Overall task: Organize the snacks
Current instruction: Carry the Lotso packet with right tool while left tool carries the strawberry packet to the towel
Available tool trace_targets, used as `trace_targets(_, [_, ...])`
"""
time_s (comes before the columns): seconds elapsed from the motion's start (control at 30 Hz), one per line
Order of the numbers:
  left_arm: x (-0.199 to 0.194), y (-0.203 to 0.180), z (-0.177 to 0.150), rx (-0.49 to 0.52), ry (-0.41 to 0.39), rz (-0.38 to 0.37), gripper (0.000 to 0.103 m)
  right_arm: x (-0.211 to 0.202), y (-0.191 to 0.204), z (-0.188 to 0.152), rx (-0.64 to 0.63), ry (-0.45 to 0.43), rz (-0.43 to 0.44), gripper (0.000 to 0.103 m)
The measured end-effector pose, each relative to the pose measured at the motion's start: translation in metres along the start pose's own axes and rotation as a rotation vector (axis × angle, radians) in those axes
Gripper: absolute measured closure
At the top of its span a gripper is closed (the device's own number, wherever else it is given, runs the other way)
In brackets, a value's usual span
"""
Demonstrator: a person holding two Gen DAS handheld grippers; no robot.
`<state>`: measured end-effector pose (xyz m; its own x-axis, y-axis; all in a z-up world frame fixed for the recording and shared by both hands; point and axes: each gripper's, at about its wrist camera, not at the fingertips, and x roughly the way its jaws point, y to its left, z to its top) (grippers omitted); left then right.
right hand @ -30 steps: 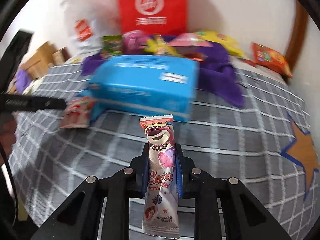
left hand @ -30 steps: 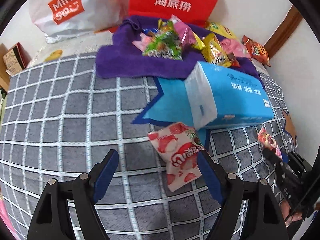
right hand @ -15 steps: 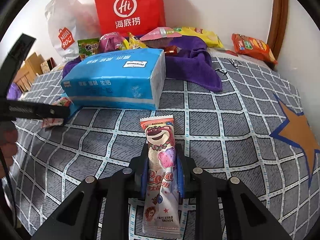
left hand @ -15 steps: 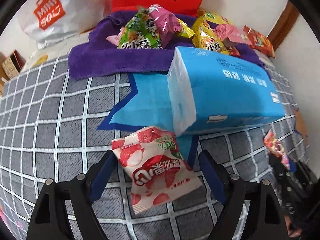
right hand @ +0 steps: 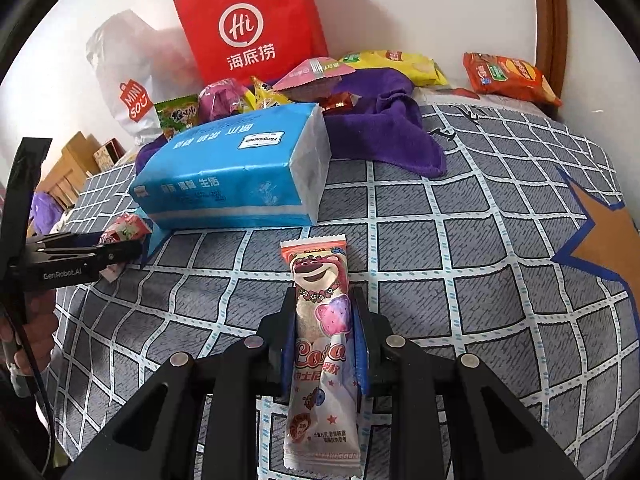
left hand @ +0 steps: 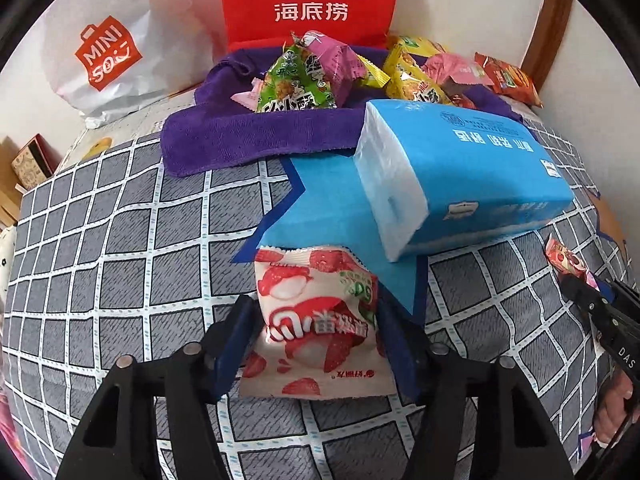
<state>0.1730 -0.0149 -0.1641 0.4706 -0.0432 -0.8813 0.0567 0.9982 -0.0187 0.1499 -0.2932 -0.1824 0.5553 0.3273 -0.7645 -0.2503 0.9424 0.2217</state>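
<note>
Left wrist view: my left gripper [left hand: 316, 332] has its jaws against both sides of the strawberry snack packet [left hand: 318, 320] on the checked bedspread [left hand: 120, 248], just before the blue tissue pack [left hand: 460, 176].

Right wrist view: my right gripper [right hand: 323, 336] is clamped on the bear wafer packet [right hand: 322, 344] — held lengthwise above the bedspread, near the tissue pack.

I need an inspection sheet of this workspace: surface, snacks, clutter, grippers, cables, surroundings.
Surface: grey checked bedcover with star prints.
Job's things: strawberry snack packet; bear-print bar; snack pile on purple towel.
Clutter: blue tissue pack.
Grippers: left gripper has its fingers against the packet's sides; right gripper shut on the bar.
Cables: thin black one at the right view's left edge.
Surroundings: red bag, white bag, wall.
</note>
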Motion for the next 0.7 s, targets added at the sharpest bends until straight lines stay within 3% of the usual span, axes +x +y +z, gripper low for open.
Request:
trace_targets(0.13, [0.002,-0.007,-0.002,0.009,-0.030,0.028,0.040,0.001,0.003,0.000,-0.012,0.001,-0.014,0.079])
trace_targets(0.2, [0.001,-0.006,-0.002,0.015,-0.036,0.019,0.048,0.001,0.004,0.000,-0.016,0.001,-0.019,0.079])
trace_targets(0.3, [-0.003,-0.003,-0.004,0.005,-0.030,0.004,0.053,0.001,0.004,0.000,-0.015,0.001,-0.018,0.079])
trace_targets(0.7, [-0.037,0.008,-0.009,-0.035,-0.036,-0.086,0.054,-0.021,0.012,0.007,0.021,-0.018,0.004,0.081])
